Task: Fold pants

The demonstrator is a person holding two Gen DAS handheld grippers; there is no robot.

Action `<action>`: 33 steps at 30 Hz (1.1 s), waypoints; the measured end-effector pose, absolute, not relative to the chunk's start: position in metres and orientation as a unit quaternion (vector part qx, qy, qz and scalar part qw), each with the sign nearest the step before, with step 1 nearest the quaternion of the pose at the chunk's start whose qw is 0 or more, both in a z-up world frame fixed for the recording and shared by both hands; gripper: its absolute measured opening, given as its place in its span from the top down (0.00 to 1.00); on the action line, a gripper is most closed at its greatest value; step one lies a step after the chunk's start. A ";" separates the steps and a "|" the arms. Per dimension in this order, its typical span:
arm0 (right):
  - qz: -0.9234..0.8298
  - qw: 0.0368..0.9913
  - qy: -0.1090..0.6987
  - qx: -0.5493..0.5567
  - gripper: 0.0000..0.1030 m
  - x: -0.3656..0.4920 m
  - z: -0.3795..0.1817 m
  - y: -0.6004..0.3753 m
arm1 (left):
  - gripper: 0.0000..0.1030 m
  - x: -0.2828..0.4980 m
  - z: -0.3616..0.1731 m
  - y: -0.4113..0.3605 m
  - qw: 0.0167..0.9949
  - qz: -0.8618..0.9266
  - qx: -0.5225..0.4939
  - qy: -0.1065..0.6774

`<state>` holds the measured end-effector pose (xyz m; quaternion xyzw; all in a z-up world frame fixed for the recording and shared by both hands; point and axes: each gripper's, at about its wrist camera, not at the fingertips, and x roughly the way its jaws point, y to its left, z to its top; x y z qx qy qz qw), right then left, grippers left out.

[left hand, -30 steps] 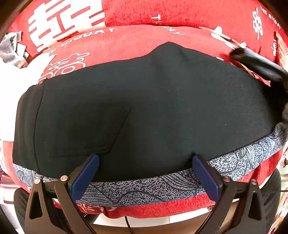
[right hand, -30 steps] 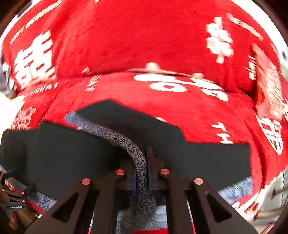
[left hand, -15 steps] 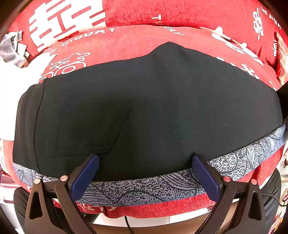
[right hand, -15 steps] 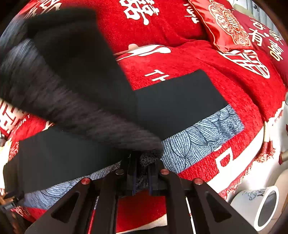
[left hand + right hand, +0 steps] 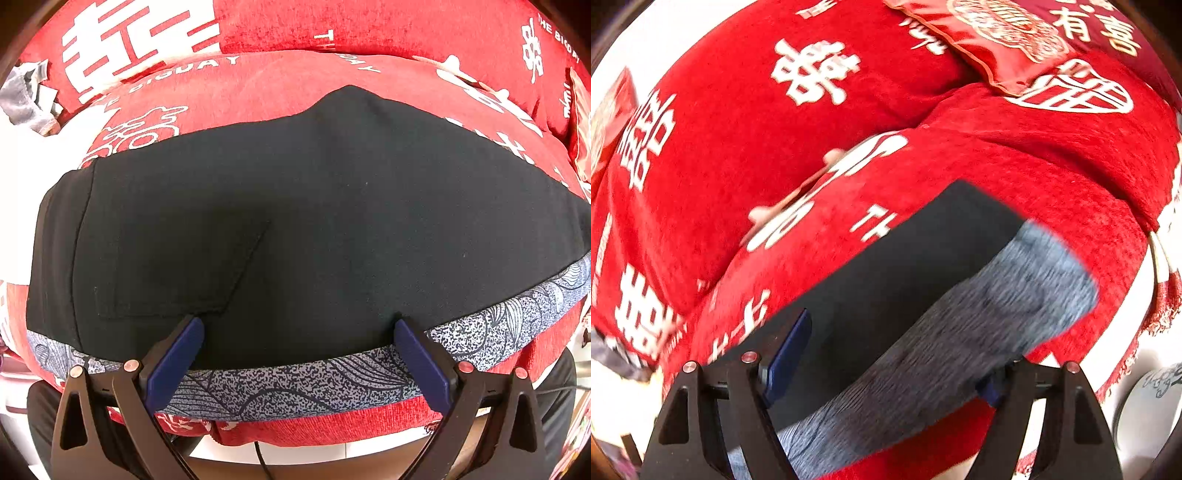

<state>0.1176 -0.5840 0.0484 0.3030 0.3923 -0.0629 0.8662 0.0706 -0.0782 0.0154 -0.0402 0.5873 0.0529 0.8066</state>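
Black pants with a blue-grey patterned side stripe lie flat across a red sofa cover. My left gripper hangs open over their near edge, blue pads either side of the stripe, nothing gripped. In the right wrist view the pants' leg end and its stripe lie flat on the cover. My right gripper is above that leg, its jaws opening wide; the cloth lies below them and is not pinched.
A red embroidered cushion leans at the sofa back. A white patterned pot stands on the floor past the fringed front edge. Grey cloth lies at far left. A person's dark-clad legs are below the sofa edge.
My right gripper, earlier shut on the patterned edge of a pant leg, swung right with it, let it go and opened. The leg now lies flat. The left gripper has not moved.
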 end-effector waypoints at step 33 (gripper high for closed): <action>-0.205 0.867 0.410 0.197 0.26 0.092 0.076 -0.596 | 0.00 0.079 0.041 -0.108 0.813 0.045 -0.021 0.580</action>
